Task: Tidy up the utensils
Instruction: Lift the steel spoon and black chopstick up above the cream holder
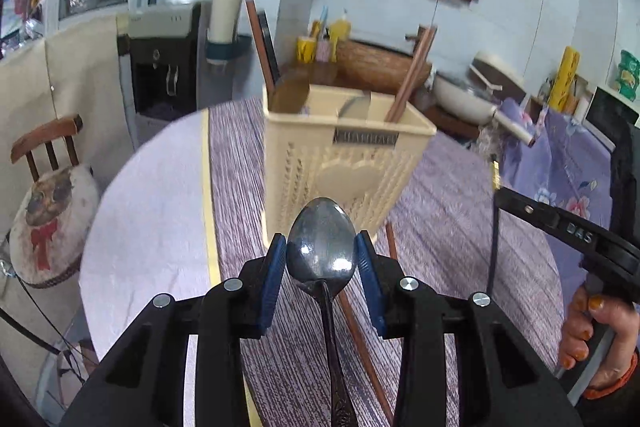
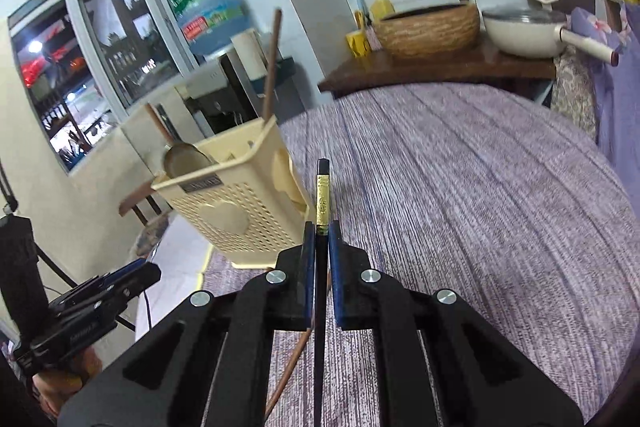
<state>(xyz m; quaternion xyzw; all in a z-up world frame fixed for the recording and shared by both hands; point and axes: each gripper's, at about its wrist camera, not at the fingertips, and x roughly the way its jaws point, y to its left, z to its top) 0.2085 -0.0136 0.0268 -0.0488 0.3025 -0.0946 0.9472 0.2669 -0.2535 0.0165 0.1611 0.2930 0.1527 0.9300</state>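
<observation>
A cream perforated utensil holder point(image 1: 344, 163) stands on the purple table; it also shows in the right wrist view point(image 2: 240, 211). Brown chopsticks point(image 1: 412, 75) and a ladle point(image 2: 184, 159) stand in it. My left gripper point(image 1: 321, 259) is shut on a metal spoon point(image 1: 321, 247), bowl forward, just in front of the holder. My right gripper point(image 2: 320, 231) is shut on a black chopstick with a gold band point(image 2: 322, 195), held up to the right of the holder. A brown chopstick point(image 1: 360, 339) lies on the table below the grippers; it also shows in the right wrist view point(image 2: 288, 371).
The round table has a purple striped cloth point(image 2: 460, 207). A wooden chair point(image 1: 52, 195) stands at the left. Behind are a water dispenser point(image 1: 164, 67), a wooden basin point(image 2: 428, 27) and a white pan point(image 2: 524, 31) on a counter.
</observation>
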